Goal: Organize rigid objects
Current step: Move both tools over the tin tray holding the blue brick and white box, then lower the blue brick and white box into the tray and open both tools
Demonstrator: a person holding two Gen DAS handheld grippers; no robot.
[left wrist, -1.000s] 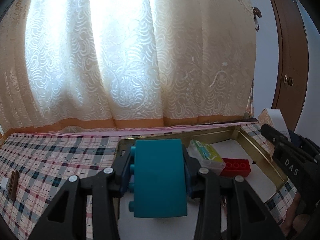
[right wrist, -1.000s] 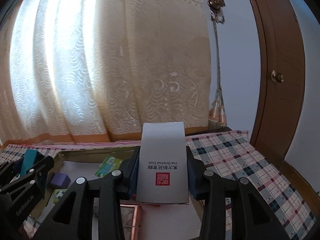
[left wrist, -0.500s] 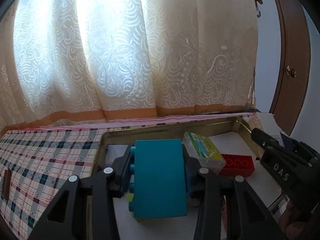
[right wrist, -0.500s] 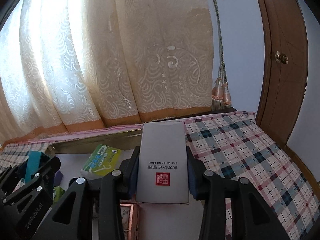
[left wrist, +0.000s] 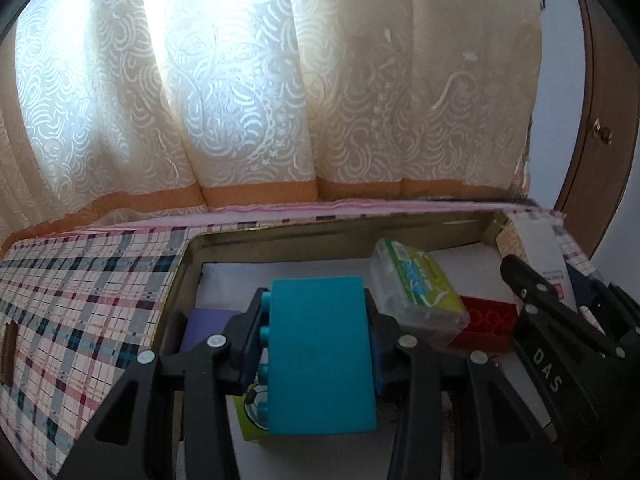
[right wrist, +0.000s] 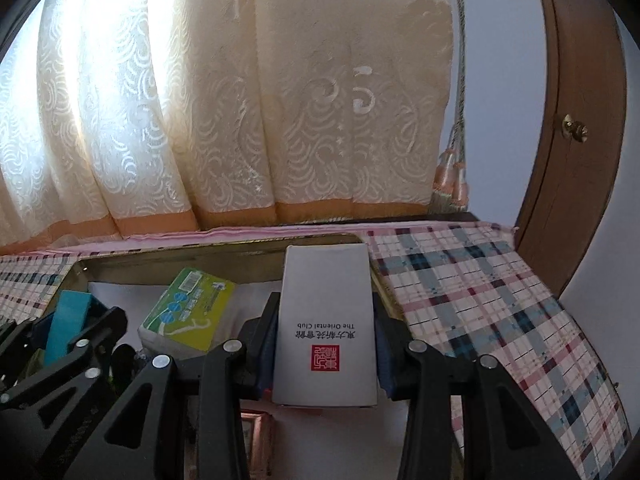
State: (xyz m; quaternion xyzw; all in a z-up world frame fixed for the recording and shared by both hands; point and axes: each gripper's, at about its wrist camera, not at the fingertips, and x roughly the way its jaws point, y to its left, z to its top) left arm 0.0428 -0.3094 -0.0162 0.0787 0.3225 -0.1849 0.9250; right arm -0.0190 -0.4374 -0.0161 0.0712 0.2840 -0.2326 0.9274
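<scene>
My left gripper (left wrist: pixel 316 344) is shut on a teal studded block (left wrist: pixel 320 356), held over the left part of a gold metal tray (left wrist: pixel 280 236). My right gripper (right wrist: pixel 324 344) is shut on a white card box (right wrist: pixel 326 320) with a red seal, over the tray's (right wrist: pixel 208 246) right part. In the tray lie a clear box with a green label (left wrist: pixel 416 300), a red brick (left wrist: pixel 488 320), a purple block (left wrist: pixel 200 324) and a green card (left wrist: pixel 250 412). The right view shows the green-labelled box (right wrist: pixel 192 312) and the teal block (right wrist: pixel 66 328) in the left gripper (right wrist: pixel 80 344).
A plaid cloth (left wrist: pixel 80 288) covers the table and runs on to the right of the tray (right wrist: pixel 500 300). Lace curtains (left wrist: pixel 280 80) hang behind the far edge. A wooden door (right wrist: pixel 580 120) stands at the right. A small dark object (left wrist: pixel 8 340) lies at the far left.
Both grippers have moved forward and down over the tray, each keeping its object. The tray and what lies in it now look nearer and larger; the purple block and green card have come into view.
</scene>
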